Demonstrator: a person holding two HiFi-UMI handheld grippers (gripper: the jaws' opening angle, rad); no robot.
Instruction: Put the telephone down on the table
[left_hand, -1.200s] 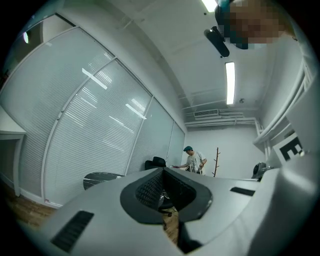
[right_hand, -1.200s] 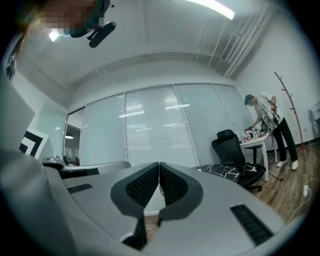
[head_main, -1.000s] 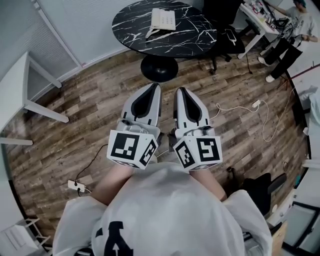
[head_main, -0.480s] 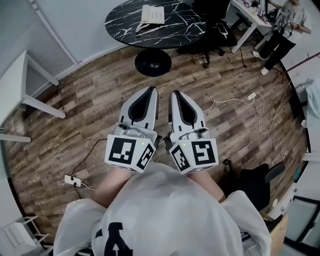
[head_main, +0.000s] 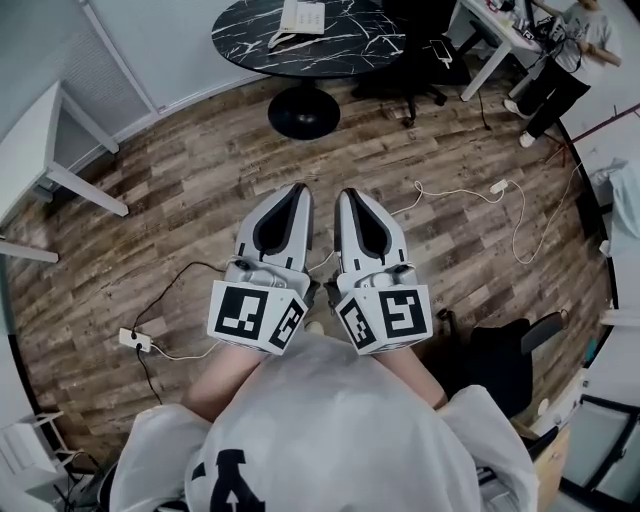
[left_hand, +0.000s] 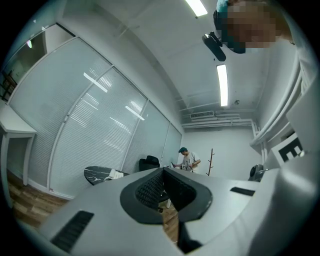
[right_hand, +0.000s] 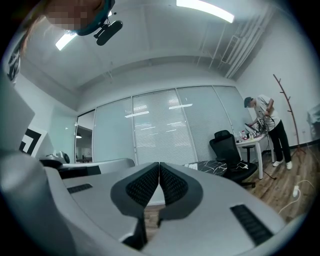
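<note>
Holds the left claw (head_main: 297, 190) and the right claw (head_main: 345, 194) side by side in front of the body, over the wood floor (head_main: 190, 190). Points both ahead toward the round black bench (head_main: 350, 48), with only a thin gap between the two.

Has both claws fully closed and empty. In the left gripper view shows the ribbed pads (left_hand: 150, 189) meeting at the tip, with only the room behind them. In the right gripper view shows the same: pads (right_hand: 142, 187) pressed together along one line, nothing caught there.

Leaves the white telephone (head_main: 303, 17) lying on the bench, well apart from both claws. Places it about the middle of the top, a little nearer the left edge than the right one as the head view gives it. Beside it, toward the near edge, shows a slim white piece (head_main: 285, 40), handset or cord, not possible to tell.

At the right edge of the bench, shows a black chair (head_main: 425, 50) just beside it. Farther right, a white bench (head_main: 495, 35) and a person (head_main: 570, 45) bent over it. Along the left wall, another bench (head_main: 45, 140), also white.

On the floor, to the left of the claws, a power strip (head_main: 133, 340) with a dark cable. To the right, a white cable (head_main: 500, 195) in a loose curve.

In the left gripper view, far back beside the person, a coat stand (left_hand: 210, 161).
</note>
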